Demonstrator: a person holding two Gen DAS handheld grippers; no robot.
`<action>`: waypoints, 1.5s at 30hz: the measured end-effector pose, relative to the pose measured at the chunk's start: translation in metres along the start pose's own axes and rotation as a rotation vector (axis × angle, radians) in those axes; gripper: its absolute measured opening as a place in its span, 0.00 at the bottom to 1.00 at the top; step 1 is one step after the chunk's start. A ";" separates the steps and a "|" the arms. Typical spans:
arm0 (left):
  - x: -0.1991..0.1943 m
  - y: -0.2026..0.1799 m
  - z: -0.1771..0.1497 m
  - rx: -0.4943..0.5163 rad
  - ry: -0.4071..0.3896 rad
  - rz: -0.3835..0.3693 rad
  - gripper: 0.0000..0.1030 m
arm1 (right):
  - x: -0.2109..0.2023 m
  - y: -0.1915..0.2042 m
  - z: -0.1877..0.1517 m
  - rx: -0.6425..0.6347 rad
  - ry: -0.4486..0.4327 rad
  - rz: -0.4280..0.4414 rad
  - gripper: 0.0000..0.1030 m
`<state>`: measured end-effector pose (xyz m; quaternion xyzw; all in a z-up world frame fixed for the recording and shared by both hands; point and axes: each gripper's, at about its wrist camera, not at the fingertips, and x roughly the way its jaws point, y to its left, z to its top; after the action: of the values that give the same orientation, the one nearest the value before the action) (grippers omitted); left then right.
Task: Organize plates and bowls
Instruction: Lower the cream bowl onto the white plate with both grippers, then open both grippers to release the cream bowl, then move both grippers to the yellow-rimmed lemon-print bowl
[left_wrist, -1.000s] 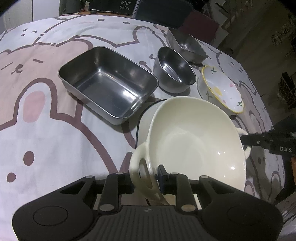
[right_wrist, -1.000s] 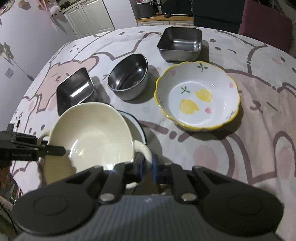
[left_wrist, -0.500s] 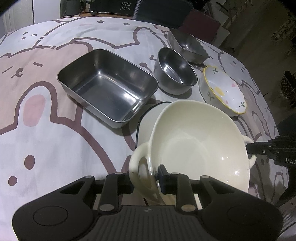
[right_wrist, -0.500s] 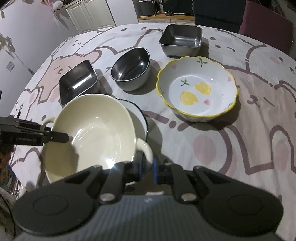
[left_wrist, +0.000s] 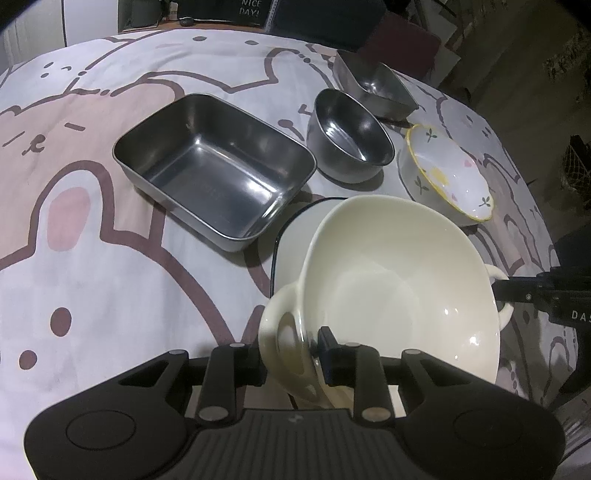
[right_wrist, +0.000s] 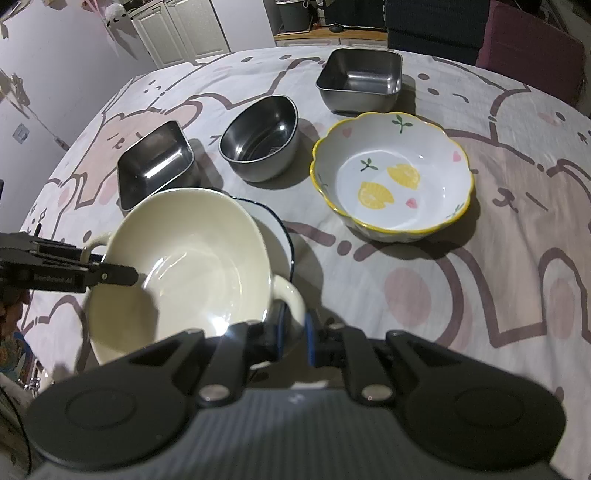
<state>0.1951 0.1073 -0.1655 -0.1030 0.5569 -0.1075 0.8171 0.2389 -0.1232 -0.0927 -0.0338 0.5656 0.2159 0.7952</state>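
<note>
A cream two-handled bowl (left_wrist: 399, 280) (right_wrist: 184, 251) is held over a white plate with a dark rim (left_wrist: 295, 236) (right_wrist: 275, 229); I cannot tell whether they touch. My left gripper (left_wrist: 291, 354) is shut on the bowl's near handle in the left wrist view. That gripper shows as a black bar (right_wrist: 110, 275) at the far handle in the right wrist view. My right gripper (right_wrist: 293, 328) is shut on the opposite handle, and it shows at the right edge (left_wrist: 517, 291) of the left wrist view. Most of the plate is hidden under the bowl.
On the cartoon-print tablecloth stand a rectangular steel tray (left_wrist: 214, 170) (right_wrist: 155, 162), a round steel bowl (left_wrist: 351, 136) (right_wrist: 258, 140), a square steel dish (left_wrist: 376, 85) (right_wrist: 360, 79) and a lemon-print bowl with a yellow rim (left_wrist: 447, 173) (right_wrist: 391, 177). Chairs and cabinets lie beyond the far edge.
Both grippers keep their hold on the bowl's handles. The right wrist view has shifted slightly; the dishes on the table have not moved.
</note>
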 end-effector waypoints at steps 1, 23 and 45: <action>0.000 0.000 0.000 -0.001 0.001 -0.001 0.29 | 0.000 0.000 0.000 0.000 0.000 0.000 0.14; -0.012 -0.001 -0.001 -0.021 0.000 -0.005 0.70 | -0.001 -0.001 0.000 0.003 -0.001 0.005 0.15; -0.063 -0.050 0.016 0.027 -0.228 0.027 1.00 | -0.066 -0.007 -0.022 -0.077 -0.236 -0.026 1.00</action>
<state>0.1846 0.0782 -0.0889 -0.0962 0.4600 -0.0914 0.8779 0.2045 -0.1560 -0.0416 -0.0462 0.4588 0.2295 0.8571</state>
